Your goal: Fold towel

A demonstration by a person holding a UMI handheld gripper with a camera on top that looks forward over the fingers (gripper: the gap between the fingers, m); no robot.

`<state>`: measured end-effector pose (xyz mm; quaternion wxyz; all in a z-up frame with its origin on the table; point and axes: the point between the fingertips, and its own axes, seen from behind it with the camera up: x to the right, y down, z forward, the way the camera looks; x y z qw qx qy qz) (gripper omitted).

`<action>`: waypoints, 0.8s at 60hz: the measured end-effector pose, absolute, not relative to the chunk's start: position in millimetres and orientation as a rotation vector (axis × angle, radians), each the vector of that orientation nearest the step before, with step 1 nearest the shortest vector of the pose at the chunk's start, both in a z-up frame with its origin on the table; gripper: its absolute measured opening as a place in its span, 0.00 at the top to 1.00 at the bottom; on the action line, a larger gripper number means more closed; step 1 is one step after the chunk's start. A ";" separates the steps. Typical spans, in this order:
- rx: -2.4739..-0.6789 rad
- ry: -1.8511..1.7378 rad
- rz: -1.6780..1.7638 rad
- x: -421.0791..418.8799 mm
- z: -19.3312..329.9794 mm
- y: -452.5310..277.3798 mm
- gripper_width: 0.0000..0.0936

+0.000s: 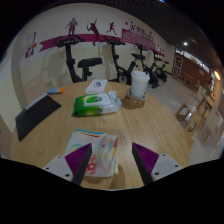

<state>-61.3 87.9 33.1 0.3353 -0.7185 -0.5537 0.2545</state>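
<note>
The folded towel (92,154) lies on the wooden bench (150,125), its near part between the spread fingers of the hand-held gripper (114,164), whose left purple pad (82,160) overlaps it. Beyond the towel sits a green-and-white wipes pack (96,103), with a white container (139,84) beside that and exercise bikes (85,66) along the wall behind.

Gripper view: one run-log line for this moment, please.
gripper: open | towel: folded, by one finger | table: holds wipes pack beyond | fold: not started
</note>
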 end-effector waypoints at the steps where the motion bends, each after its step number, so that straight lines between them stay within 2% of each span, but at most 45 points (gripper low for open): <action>1: -1.877 -1.442 0.673 -57.9 38.5 85.2 0.09; 16: -1.892 -1.429 0.727 52.6 147.3 42.8 0.09; 22: -1.903 -1.422 0.711 106.7 178.5 19.7 0.09; 33: -1.897 -1.370 0.701 160.5 206.1 -7.3 0.09; 48: -1.837 -1.360 0.686 170.7 218.2 -23.6 0.09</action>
